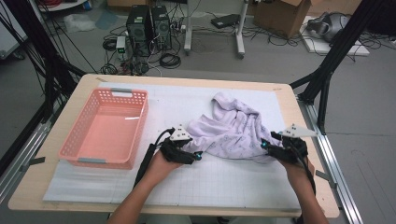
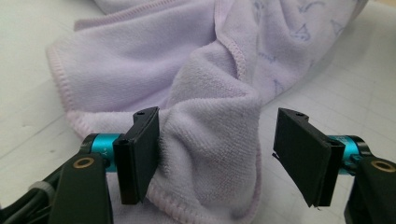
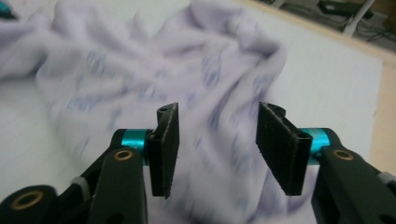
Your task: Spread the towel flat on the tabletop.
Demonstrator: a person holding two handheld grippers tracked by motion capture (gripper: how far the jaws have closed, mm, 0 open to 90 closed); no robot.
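Even, bright light falls from overhead with soft shadows. Beyond the right tool (image 3: 212, 149), the pale lilac terry towel (image 3: 140, 79) smears with motion blur; the left tool's (image 2: 217, 156) view stays sharp.

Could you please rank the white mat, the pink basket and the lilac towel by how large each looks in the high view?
1. White mat, clearly the largest.
2. Pink basket and lilac towel look about alike; crumpled, the towel is hard to rank.
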